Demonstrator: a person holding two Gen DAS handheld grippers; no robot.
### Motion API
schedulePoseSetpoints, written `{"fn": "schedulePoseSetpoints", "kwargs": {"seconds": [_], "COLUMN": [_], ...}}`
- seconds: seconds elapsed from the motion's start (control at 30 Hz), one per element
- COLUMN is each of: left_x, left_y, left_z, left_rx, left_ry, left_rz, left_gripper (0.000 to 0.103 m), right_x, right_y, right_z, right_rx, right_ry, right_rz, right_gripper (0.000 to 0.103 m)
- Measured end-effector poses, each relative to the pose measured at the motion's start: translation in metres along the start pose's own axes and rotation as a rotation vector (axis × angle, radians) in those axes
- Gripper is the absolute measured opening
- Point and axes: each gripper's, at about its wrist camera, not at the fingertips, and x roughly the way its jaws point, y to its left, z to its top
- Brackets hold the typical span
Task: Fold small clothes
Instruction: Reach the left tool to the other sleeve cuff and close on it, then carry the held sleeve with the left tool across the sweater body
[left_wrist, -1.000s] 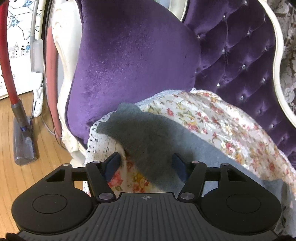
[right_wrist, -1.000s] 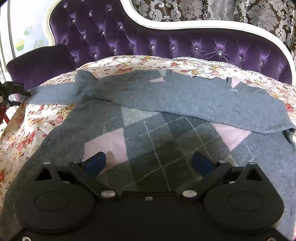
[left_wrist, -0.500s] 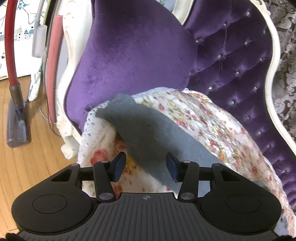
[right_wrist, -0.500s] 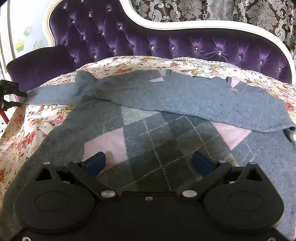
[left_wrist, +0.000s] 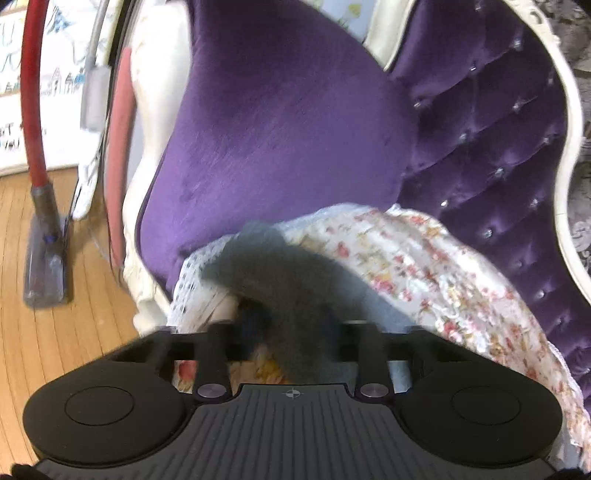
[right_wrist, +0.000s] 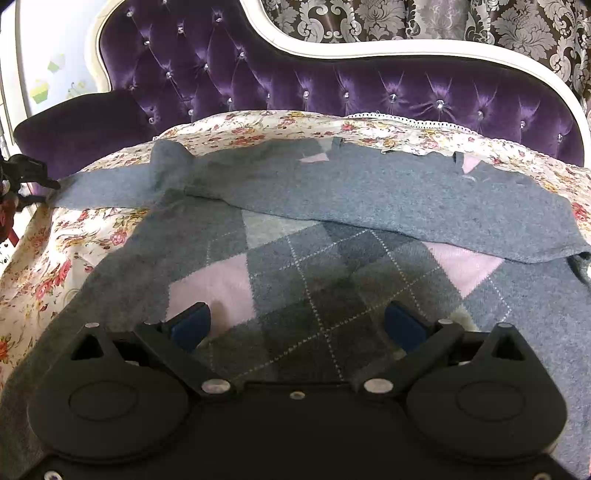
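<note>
A grey argyle sweater (right_wrist: 332, 266) with pink diamonds lies spread on a floral cloth (right_wrist: 55, 266) over the purple sofa seat. One grey sleeve (right_wrist: 107, 190) stretches out to the left; the other is folded across the chest. My left gripper (left_wrist: 291, 325) is shut on the end of that left sleeve (left_wrist: 288, 280) and lifts it off the cloth; the view is blurred. It shows small at the far left of the right wrist view (right_wrist: 26, 177). My right gripper (right_wrist: 295, 325) is open and empty, low over the sweater's lower front.
The tufted purple sofa back (right_wrist: 332, 88) with a white frame runs behind the sweater. A purple armrest cushion (left_wrist: 280, 122) stands past the sleeve end. A red vacuum cleaner (left_wrist: 37, 162) stands on the wood floor (left_wrist: 66, 354) to the left.
My left gripper has closed on the sleeve end and raised it, with the fingers drawing in from open. The right gripper and the sweater body have not moved.
</note>
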Motion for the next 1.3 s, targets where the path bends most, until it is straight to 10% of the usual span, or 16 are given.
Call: {"fn": "schedulePoseSetpoints", "kwargs": {"seconds": [0.3,0.7,1.03,1.3], "left_x": [-0.041,-0.171,-0.171,-0.143], "left_y": [-0.053,-0.235,-0.388,-0.428], "left_z": [0.014,0.011,-0.106,-0.222], "left_rx": [0.144,0.45,0.647,0.779], "left_ry": [-0.054,-0.187,-0.05,0.101], "left_rz": [-0.046,-0.382,-0.625,-0.672], "left_gripper": [0.004,0.004,0.005,0.021], "right_x": [-0.002,-0.009,-0.046,-0.065], "right_y": [-0.006,-0.029,-0.057,-0.078], "right_z": [-0.001,0.0,-0.003,-0.017], "right_rx": [0.04,0.173,0.298,0.319], "right_ry": [-0.016,-0.057,-0.094,-0.085], "right_rz": [0.03,0.131,0.175,0.13], "right_gripper": [0.102,0.102,0.102,0.102]}}
